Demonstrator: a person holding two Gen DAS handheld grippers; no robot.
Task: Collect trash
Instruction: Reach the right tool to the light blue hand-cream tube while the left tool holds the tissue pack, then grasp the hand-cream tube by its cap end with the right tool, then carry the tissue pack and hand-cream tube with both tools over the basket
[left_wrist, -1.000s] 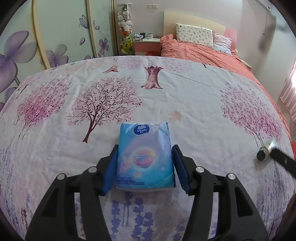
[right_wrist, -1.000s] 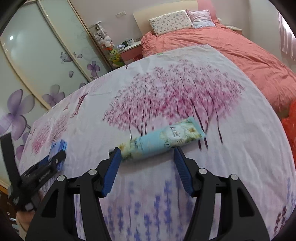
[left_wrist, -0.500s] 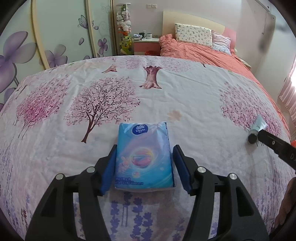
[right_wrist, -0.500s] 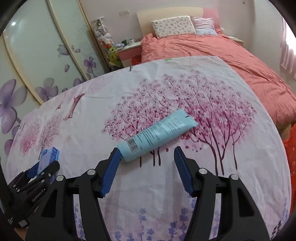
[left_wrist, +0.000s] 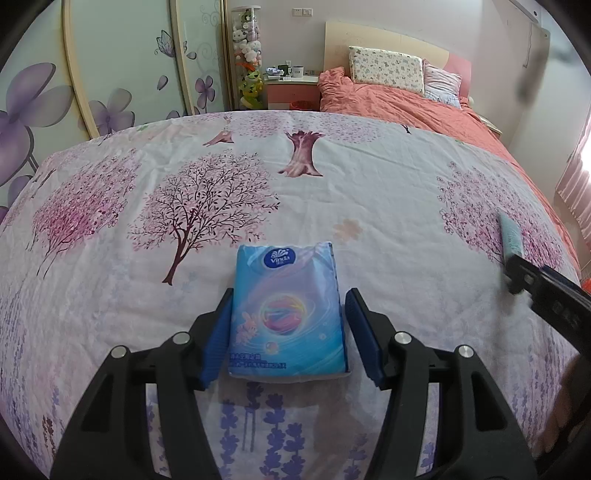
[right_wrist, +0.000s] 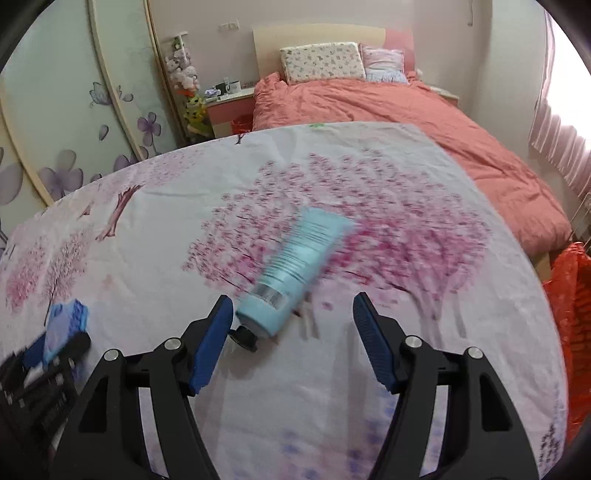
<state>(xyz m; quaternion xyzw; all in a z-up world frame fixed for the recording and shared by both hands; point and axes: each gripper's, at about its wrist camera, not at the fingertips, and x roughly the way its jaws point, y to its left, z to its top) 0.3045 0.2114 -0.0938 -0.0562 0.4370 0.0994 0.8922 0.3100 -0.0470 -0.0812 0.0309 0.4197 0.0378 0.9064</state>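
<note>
Tissue pack (left_wrist: 287, 314), blue, lies flat on the tree-print sheet (left_wrist: 258, 177), between the blue pads of the left hand-held gripper (left_wrist: 288, 332). Left pad touches or nearly touches its edge; right pad stands clear by a slim gap. No grip.

Pale blue tube (right_wrist: 295, 273), black cap toward the camera, lies on the same sheet, blurred. Right hand-held gripper (right_wrist: 291, 332): jaws opening, wide; cap end just beside the left pad, right pad well clear. Tube not held.

Orange bed (right_wrist: 406, 122) beyond.
</note>
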